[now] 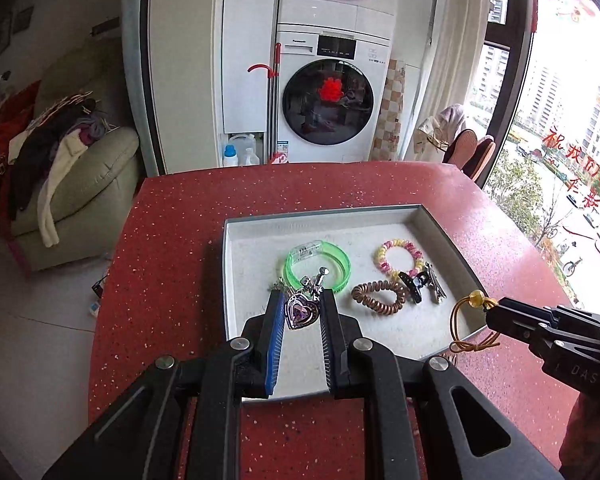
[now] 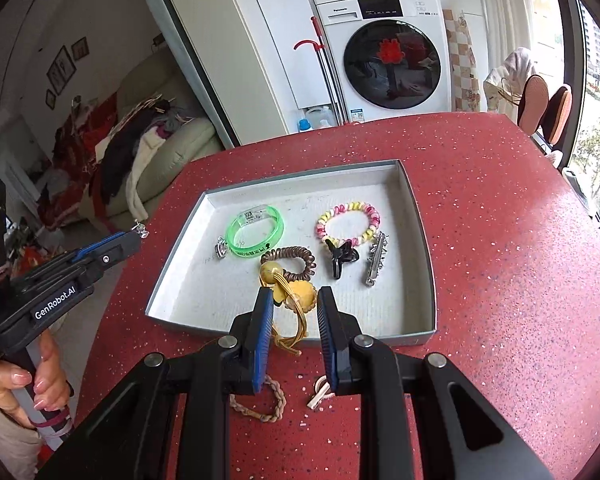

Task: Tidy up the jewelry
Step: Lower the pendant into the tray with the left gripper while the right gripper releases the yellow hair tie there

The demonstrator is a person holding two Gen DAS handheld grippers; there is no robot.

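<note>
Looking along your left tongs (image 1: pixel 300 304), you have them pinched narrow on a purple heart pendant (image 1: pixel 301 312), held above the near edge of the tray (image 1: pixel 236 280). It is small, hard and probably slick, with its chain dangling loose, so grip the metal frame, not the chain.

From the right wrist, your right tongs (image 2: pixel 290 300) are closed on a yellow cord bracelet (image 2: pixel 288 300) with a bead, over the tray's front wall above the red worktop (image 2: pixel 500 240). It looks light and floppy; hold near the bead so the loops hang free.
</note>
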